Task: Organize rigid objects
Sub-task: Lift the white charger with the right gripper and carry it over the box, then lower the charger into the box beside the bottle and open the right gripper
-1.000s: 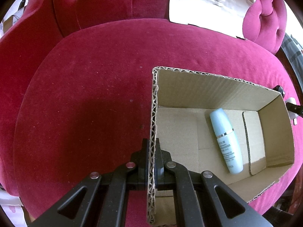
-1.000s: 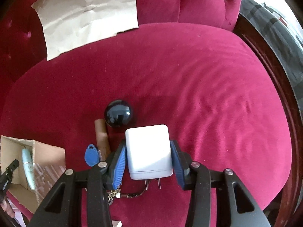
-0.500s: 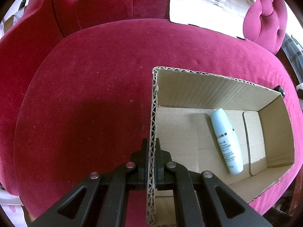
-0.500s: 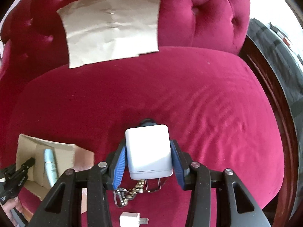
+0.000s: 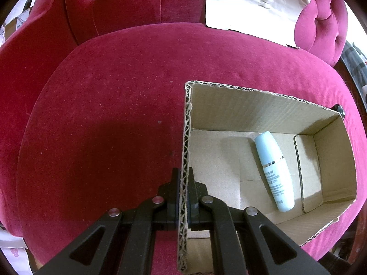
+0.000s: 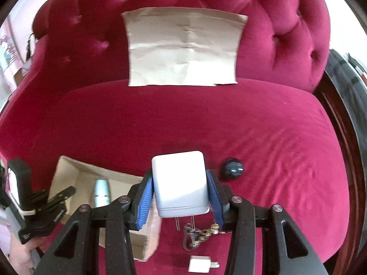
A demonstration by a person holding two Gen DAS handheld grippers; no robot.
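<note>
My left gripper (image 5: 183,190) is shut on the near wall of an open cardboard box (image 5: 270,105) that sits on the red velvet seat. A pale blue bottle (image 5: 274,171) lies on the box floor. My right gripper (image 6: 180,197) is shut on a white power adapter (image 6: 180,181), prongs down, and holds it above the seat just right of the box (image 6: 68,171). The bottle (image 6: 101,192) shows inside the box there. The left gripper (image 6: 49,202) shows at the box's left side.
On the seat below the right gripper lie a dark ball (image 6: 232,168), a metal key chain (image 6: 199,235) and a small white plug (image 6: 200,264). A sheet of brown paper (image 6: 183,50) leans on the tufted backrest. A dark wooden frame (image 6: 339,119) edges the seat at right.
My right gripper has risen and swung left toward the box with the adapter. The ball now lies to its right. The left gripper and the box have stayed still.
</note>
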